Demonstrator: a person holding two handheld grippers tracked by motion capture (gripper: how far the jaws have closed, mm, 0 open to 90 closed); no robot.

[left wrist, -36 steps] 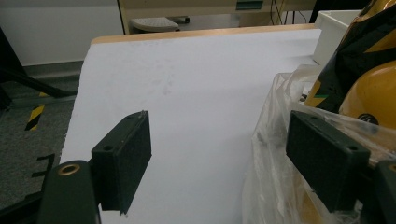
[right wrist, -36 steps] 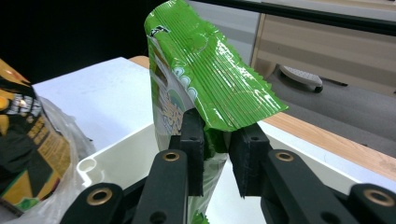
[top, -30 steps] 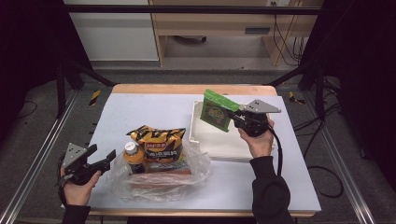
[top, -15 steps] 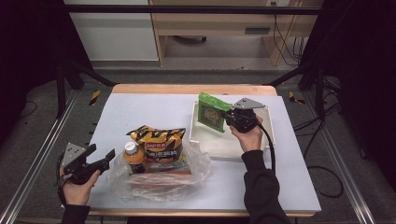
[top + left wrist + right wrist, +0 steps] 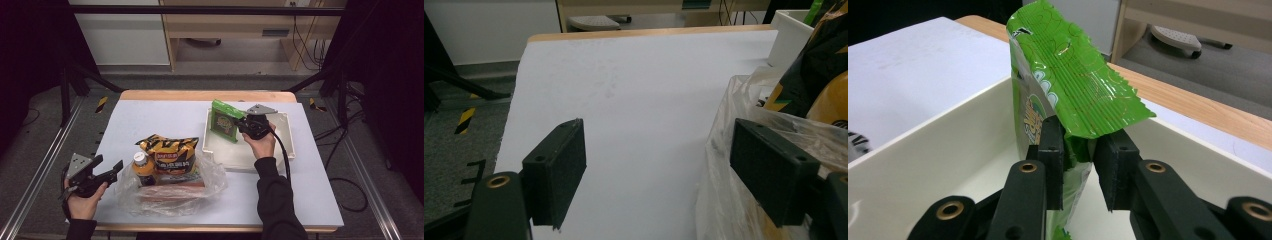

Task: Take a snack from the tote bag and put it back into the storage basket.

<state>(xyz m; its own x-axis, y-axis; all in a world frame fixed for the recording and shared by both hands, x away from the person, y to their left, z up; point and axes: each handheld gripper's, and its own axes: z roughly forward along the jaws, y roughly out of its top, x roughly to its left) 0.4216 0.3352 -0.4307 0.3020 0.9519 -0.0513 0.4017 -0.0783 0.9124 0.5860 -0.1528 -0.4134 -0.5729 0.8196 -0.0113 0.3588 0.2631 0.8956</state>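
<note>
Done: green packet (image 5: 224, 121) out of the plastic bag (image 5: 172, 192), over white tray (image 5: 285, 150).
Left: chips (image 5: 169, 152), bottle (image 5: 143, 167) at 8 o'clock.
Right gripper (image 5: 1079, 150): jaws pinching packet.
Left gripper (image 5: 669, 172): jaws wide, empty.

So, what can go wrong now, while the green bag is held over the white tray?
1. The right gripper pinches the green snack bag only near its crimped top, so the slick foil may slip out or swing.
2. The bag hangs close to the white tray wall; its lower edge could catch there and leave the bag leaning or tipped.
3. The open left gripper has one pad against the clear plastic bag and might snag it.
</note>
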